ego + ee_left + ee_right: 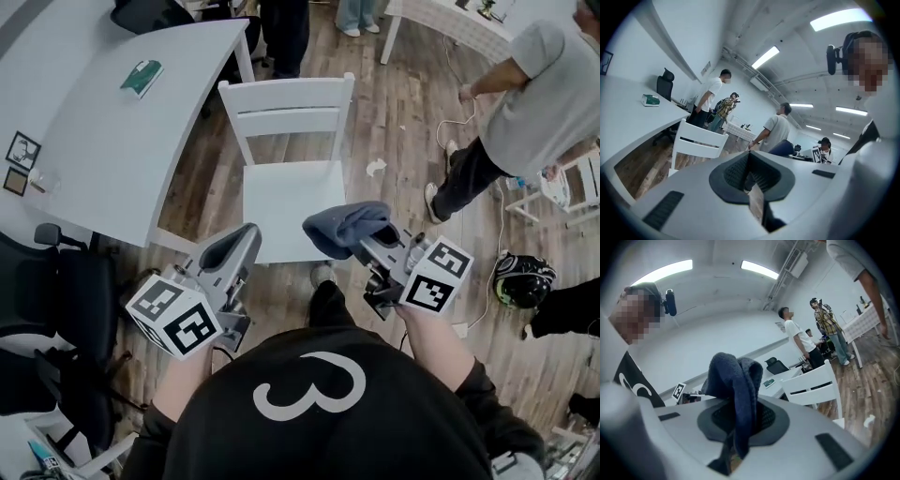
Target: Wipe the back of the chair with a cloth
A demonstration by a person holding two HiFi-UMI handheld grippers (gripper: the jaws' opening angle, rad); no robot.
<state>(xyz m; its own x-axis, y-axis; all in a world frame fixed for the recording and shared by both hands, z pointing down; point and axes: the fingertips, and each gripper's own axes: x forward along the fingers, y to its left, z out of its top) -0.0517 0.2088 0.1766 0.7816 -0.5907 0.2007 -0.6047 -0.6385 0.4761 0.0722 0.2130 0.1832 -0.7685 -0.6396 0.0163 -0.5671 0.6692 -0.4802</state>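
You are gripping the dark blue terry cloth point(345, 228) in your right gripper point(367, 246), jaws clamping its bunched folds, just above the near edge of the white wooden slatted chair point(281, 192). Your left gripper point(232, 251) is hovering beside that edge, jaws together on nothing. You are likely only approaching; next comes reaching across the seat and pressing cloth against the backrest point(286, 105).

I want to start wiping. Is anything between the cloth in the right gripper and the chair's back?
Nothing visible does. The right gripper holds the cloth over the front edge of the seat; only the bare seat lies between it and the chair back. The left gripper is off to the side.
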